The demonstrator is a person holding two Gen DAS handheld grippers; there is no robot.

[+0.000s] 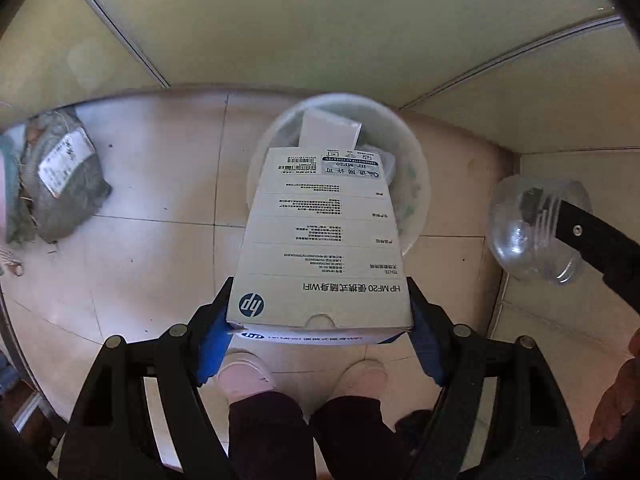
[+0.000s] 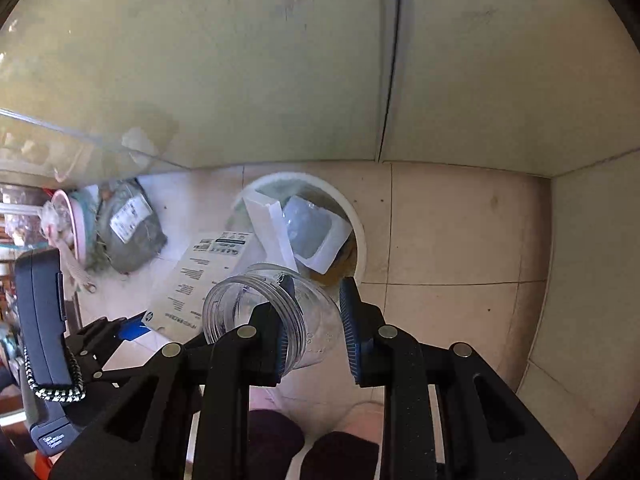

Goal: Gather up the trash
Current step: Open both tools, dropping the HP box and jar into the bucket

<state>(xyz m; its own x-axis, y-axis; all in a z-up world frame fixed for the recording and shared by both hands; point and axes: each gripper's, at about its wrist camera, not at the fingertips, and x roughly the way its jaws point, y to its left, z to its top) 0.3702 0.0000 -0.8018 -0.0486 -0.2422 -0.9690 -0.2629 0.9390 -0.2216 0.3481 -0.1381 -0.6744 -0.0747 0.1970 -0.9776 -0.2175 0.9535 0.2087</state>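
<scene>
Blue-padded fingers of the left gripper (image 1: 320,320) clamp the near end of a white HP box (image 1: 320,240), its far end over the white bin (image 1: 416,168) ahead. Only the right wrist view shows the bin's contents: a white carton (image 2: 266,220) and a windowed white packet (image 2: 316,232). Right gripper (image 2: 316,320) fingers grip a clear plastic jar (image 2: 264,312), mouth tilted toward the camera. Beyond the left fingers, a grey labelled parcel (image 1: 64,184) lies on the tiled floor (image 1: 152,168).

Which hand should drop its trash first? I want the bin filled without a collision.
Probably left: its HP box already overhangs the white bin, while the right's clear plastic jar sits short of it.
</scene>
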